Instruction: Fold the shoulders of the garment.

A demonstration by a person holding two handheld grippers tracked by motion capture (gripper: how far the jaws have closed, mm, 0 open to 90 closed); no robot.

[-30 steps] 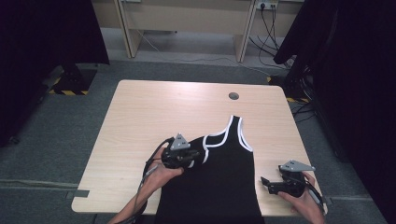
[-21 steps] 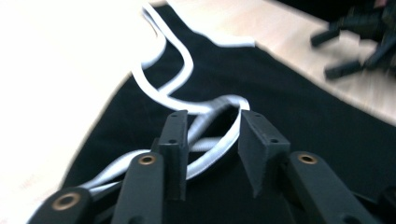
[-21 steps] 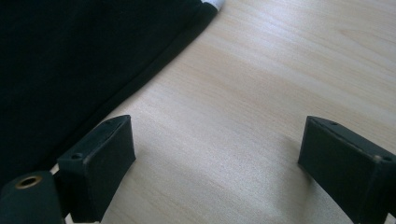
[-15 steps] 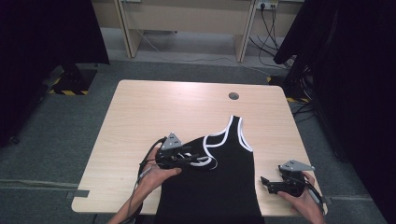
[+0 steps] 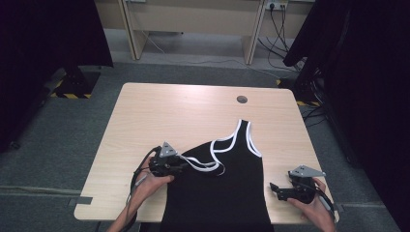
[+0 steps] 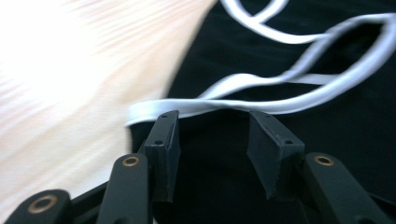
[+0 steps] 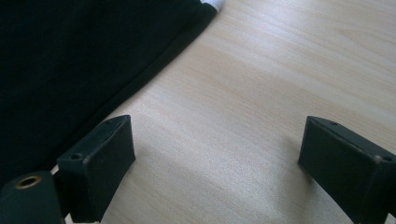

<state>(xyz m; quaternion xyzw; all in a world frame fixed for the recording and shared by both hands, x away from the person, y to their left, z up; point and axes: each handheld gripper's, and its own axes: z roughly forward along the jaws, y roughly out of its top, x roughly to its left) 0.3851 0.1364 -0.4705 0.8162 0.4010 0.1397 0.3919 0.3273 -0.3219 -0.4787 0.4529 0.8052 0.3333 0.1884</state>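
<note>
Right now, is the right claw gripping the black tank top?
No: in the right gripper view the right claw stands wide open over bare table, beside the black tank top.

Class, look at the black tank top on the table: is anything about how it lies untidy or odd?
Yes. The tank top lies askew: its left strap is crumpled beside the left tool, while the right strap lies flat.

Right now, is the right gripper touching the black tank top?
Apart. In the right gripper view, the right gripper stands open over the bare table, and the tank top's edge lies just beside its jaw.
</note>
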